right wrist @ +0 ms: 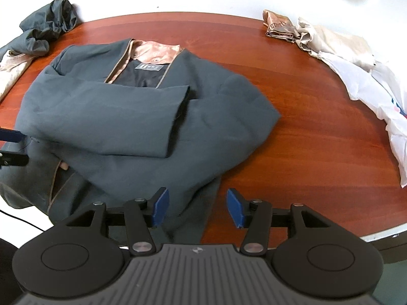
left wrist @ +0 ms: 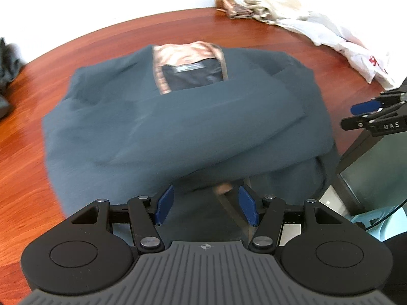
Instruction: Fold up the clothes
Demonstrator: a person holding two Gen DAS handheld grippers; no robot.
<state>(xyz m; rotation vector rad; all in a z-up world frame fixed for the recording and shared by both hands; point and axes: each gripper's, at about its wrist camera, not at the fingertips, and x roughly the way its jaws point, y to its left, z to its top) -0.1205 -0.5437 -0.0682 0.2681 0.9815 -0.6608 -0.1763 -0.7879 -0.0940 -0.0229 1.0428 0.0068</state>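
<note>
Mid-fold: dark teal jacket (right wrist: 122, 117) spread at centre of the reddish surface (right wrist: 305, 132), collar toward 12 o'clock, both sleeves crossed over the chest, hem hanging off the near edge at 6. Left hand-held gripper (left wrist: 205, 203) and right hand-held gripper (right wrist: 198, 207) both released, empty, near the hem. Likely next: pinching the hem corners, lifting toward the collar.

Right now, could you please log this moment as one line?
jacket: sleeves folded, on table | left gripper: open | right gripper: open
</note>
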